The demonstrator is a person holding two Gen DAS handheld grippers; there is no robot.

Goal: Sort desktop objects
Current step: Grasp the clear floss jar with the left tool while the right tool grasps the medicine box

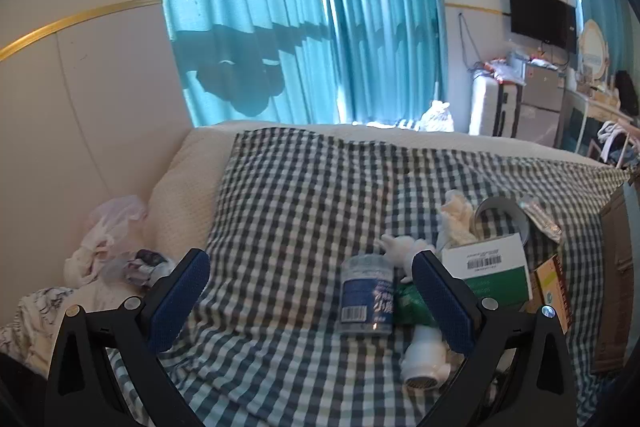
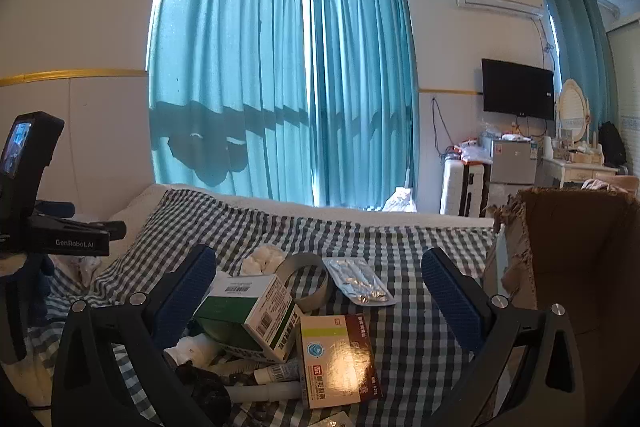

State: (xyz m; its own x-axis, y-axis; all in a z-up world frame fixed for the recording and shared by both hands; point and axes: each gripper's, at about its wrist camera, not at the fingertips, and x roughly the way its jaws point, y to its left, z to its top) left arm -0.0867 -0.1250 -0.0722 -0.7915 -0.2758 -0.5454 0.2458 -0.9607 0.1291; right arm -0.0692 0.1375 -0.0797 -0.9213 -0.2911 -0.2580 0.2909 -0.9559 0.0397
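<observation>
On a checked cloth [image 1: 300, 207] lies a heap of small items. My left gripper [image 1: 312, 301] hovers open over a clear jar with a blue label [image 1: 366, 295], which lies between the fingers untouched. Beside the jar are a green packet [image 1: 412, 303], a white pipe fitting [image 1: 424, 359] and a green-and-white box [image 1: 492, 267]. My right gripper [image 2: 320, 297] is open above the same green-and-white box [image 2: 248, 311], a grey tape roll [image 2: 306, 279], a blister pack [image 2: 360, 281] and a brown-and-yellow medicine box [image 2: 338, 359]. Neither gripper holds anything.
A torn brown cardboard box [image 2: 580, 251] stands at the right edge of the cloth. A white crumpled cloth [image 2: 262, 259] lies behind the boxes. Plastic bags and clothes [image 1: 112, 247] lie at the left by the wall. The left gripper's body [image 2: 32, 187] shows at the far left.
</observation>
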